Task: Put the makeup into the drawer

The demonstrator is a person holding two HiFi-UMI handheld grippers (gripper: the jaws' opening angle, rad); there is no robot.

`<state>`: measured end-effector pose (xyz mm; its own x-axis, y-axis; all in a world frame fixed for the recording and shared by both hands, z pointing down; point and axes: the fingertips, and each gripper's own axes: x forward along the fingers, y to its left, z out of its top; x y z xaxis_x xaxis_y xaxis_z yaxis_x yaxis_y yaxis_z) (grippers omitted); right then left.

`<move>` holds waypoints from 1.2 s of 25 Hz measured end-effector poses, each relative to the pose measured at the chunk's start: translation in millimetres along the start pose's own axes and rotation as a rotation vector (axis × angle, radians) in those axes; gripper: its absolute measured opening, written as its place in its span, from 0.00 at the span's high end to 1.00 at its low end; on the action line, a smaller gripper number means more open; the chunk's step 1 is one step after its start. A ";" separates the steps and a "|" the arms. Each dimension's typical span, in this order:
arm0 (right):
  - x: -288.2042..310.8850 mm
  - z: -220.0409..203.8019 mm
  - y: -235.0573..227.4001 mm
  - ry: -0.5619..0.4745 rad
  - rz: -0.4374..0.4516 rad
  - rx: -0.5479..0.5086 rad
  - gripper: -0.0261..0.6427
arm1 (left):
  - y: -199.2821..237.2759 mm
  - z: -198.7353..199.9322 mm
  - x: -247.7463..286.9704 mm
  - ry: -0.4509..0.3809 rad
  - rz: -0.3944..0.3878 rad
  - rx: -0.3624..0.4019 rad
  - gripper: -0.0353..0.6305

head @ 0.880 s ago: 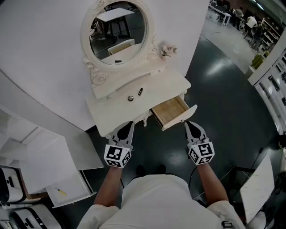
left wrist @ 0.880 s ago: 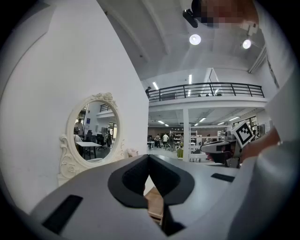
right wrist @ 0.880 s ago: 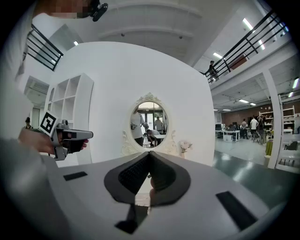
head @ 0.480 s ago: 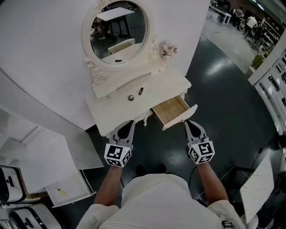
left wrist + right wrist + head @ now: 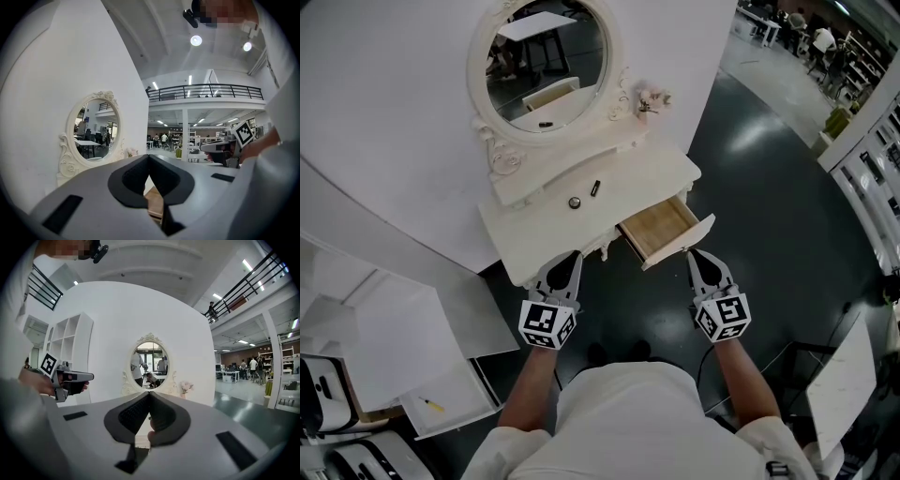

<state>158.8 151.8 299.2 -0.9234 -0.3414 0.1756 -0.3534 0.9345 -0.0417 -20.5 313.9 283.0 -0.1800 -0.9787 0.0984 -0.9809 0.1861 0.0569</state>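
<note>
**A:** Start on the left. What's there?

**B:** A white shelf [image 5: 403, 347] stands on the dark floor [image 5: 787, 216], left of the table [image 5: 534, 234]. Next comes the left gripper [image 5: 566, 260]. It is held about level and points at the table's front edge.

**A:** And its jaws?

**B:** Pressed together, tip against tip, with nothing between them. The left gripper view shows that plainly. From the head view I cannot tell whether the tip touches the table edge or only overlaps it.

**A:** Where is the makeup?

**B:** On the tabletop, below the oval mirror [image 5: 546, 66]. There is a round case [image 5: 574, 202], and a dark tube [image 5: 594, 187] just beside it to the right. The two lie close but apart. Both are well clear of either gripper, and neither is in the drawer [image 5: 661, 230].

**A:** Is the drawer out?

**B:** Yes. It is pulled out at the table's right front, angled toward the person, and its wooden bottom shows. At the back right corner of the table is a small sprig of flowers [image 5: 647, 98], right of the mirror.

**A:** Then the right gripper?

**B:** The right gripper [image 5: 701, 258] points at the drawer's front panel, just beside it. It also sits roughly level. Its own view shows its jaws closed on each other and gripping nothing.

**A:** How do the two stand to each other?

**B:** Side by side in front of the person, well apart. The drawer lies between them, nearer the right one.
</note>
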 end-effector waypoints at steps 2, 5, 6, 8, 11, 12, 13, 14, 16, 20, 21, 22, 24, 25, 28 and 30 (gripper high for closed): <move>2.8 0.0 4.8 -0.003 -0.001 -0.007 0.93 | 4.9 -1.7 -1.0 0.000 -0.002 -0.002 0.92; 9.6 0.9 12.7 -0.003 -0.005 -0.010 0.93 | 16.5 -3.5 -3.0 -0.001 -0.004 -0.012 0.92; 11.9 1.3 15.2 -0.004 -0.008 -0.007 0.93 | 20.6 -4.1 -4.0 0.000 -0.006 -0.014 0.92; 15.5 1.5 20.2 -0.006 -0.014 0.001 0.93 | 28.1 -5.2 -6.7 0.002 -0.010 -0.015 0.92; 22.1 1.6 29.5 -0.009 -0.025 0.008 0.93 | 39.6 -6.3 -10.0 0.008 -0.021 -0.011 0.92; 24.5 1.5 33.0 -0.010 -0.026 0.010 0.92 | 43.0 -6.7 -10.8 0.010 -0.026 -0.009 0.92; 26.8 1.3 36.6 -0.009 -0.027 0.011 0.93 | 46.0 -6.9 -11.5 0.012 -0.030 -0.006 0.92; 29.1 1.4 40.1 -0.009 -0.026 0.010 0.93 | 48.9 -7.1 -12.0 0.014 -0.033 -0.002 0.92; 33.6 2.2 46.4 -0.008 -0.020 0.006 0.93 | 54.9 -6.9 -11.7 0.017 -0.034 0.004 0.92; 40.7 0.1 52.7 0.019 -0.002 -0.016 0.93 | 63.6 -6.8 -10.1 0.012 -0.021 -0.009 0.92; 43.2 -0.5 51.8 0.027 0.003 -0.021 0.93 | 65.0 -6.7 -8.5 0.009 -0.017 -0.013 0.92; 46.1 -0.9 49.7 0.033 0.008 -0.024 0.93 | 66.0 -6.8 -6.1 0.006 -0.015 -0.015 0.92; 53.7 -1.6 42.6 0.037 0.015 -0.023 0.93 | 67.4 -7.2 0.8 0.000 -0.011 -0.016 0.92; 58.7 -2.3 38.5 0.038 0.020 -0.022 0.92 | 68.4 -7.7 5.0 -0.003 -0.008 -0.017 0.92; 77.5 -5.9 25.7 0.045 0.042 -0.023 0.93 | 73.2 -11.5 20.0 -0.007 0.014 -0.024 0.92; 90.7 -6.6 16.3 0.050 0.057 -0.020 0.92 | 75.3 -13.1 31.2 -0.003 0.029 -0.031 0.92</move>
<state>70.2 136.8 320.9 -0.9330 -0.2827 0.2225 -0.2970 0.9543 -0.0330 -99.0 298.6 303.4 -0.2083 -0.9732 0.0972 -0.9725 0.2167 0.0852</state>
